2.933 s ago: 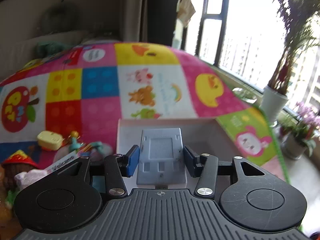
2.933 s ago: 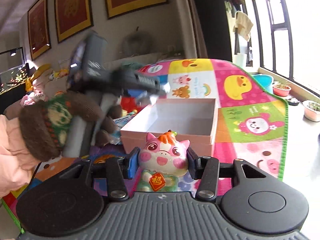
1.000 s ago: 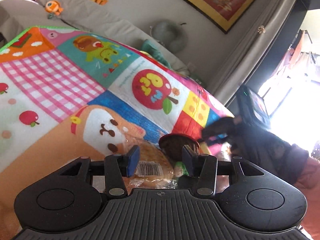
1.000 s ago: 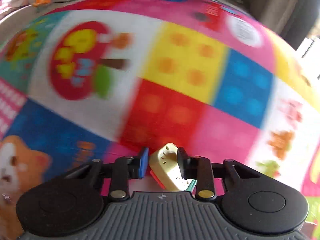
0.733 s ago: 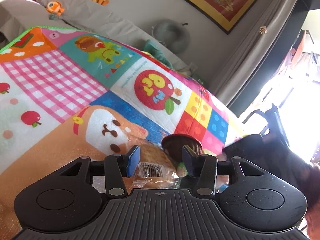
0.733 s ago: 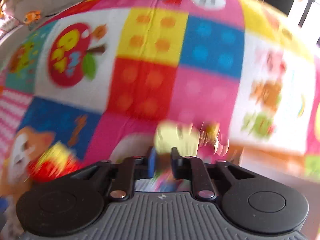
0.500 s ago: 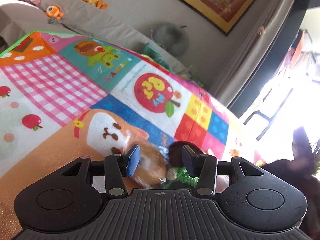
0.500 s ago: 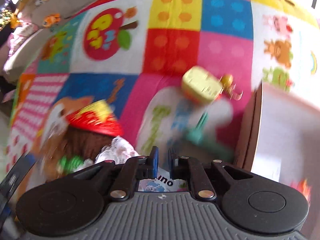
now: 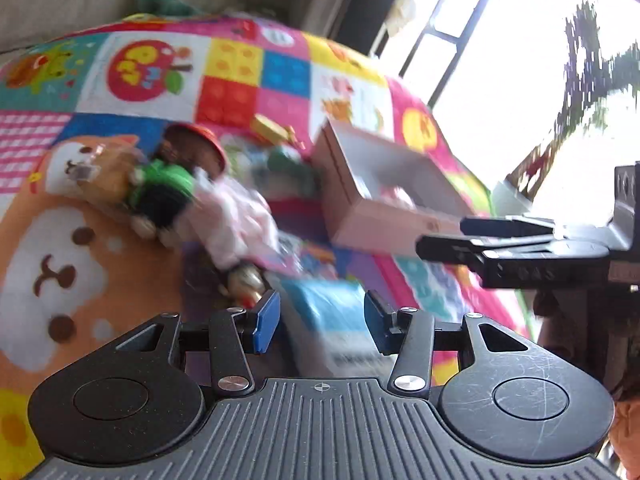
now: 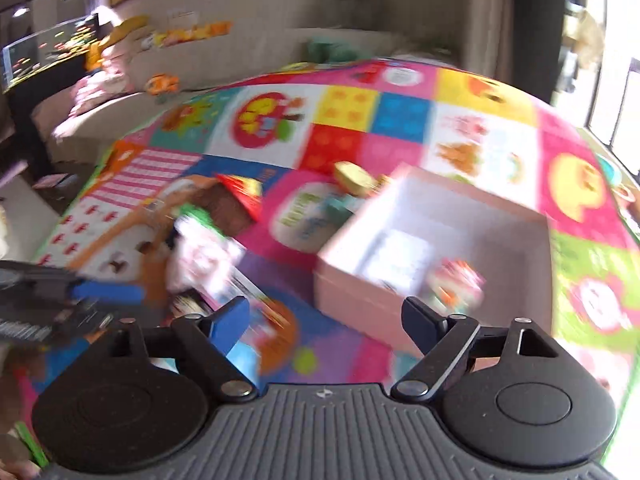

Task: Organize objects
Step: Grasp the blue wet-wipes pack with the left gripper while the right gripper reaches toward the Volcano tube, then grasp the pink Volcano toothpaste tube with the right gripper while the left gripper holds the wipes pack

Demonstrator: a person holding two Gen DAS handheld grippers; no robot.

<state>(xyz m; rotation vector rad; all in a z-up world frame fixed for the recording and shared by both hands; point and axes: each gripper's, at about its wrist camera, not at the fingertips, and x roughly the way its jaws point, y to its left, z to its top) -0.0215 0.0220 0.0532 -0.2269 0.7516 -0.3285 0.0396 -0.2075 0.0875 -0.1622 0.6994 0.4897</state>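
Grippers both empty: left gripper (image 9: 319, 317) parted above blue packet (image 9: 332, 322), right gripper (image 10: 326, 320) spread wide beside pink box (image 10: 362, 294)

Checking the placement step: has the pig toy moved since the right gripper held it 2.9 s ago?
Yes. The pig toy now lies inside the pink box, near its front wall; the right gripper is open.

The right gripper (image 10: 326, 322) has spread wide, pulled back from the toys.
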